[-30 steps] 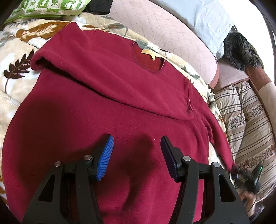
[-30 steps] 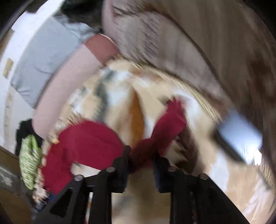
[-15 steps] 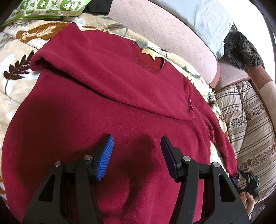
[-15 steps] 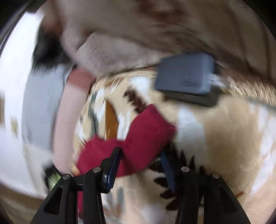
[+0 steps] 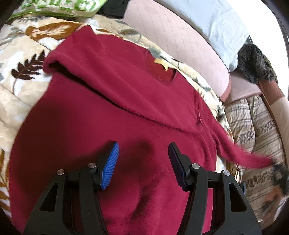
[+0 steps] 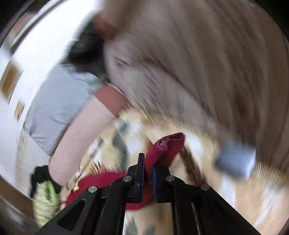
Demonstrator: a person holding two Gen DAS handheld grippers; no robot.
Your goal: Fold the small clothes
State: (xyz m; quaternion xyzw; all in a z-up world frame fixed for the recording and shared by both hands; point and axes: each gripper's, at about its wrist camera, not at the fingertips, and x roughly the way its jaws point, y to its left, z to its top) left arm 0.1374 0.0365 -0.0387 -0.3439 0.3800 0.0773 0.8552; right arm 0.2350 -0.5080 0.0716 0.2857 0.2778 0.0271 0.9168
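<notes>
Left gripper (image 5: 143, 156): black plastic frame with triangular cutouts, silver round screws at the pivots, ribbed bright-blue pads (image 5: 110, 165) on the fingers. Right gripper (image 6: 148, 167): same black frame, silver screws, blue pad faces. No skin, sleeves or cables clearly visible.

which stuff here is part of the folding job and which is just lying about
Job:
- dark red fleece sweater
- its sleeve, clamped in the right gripper
- open left gripper

Lying about:
- green printed pillow
- black furry item
- grey box
</notes>
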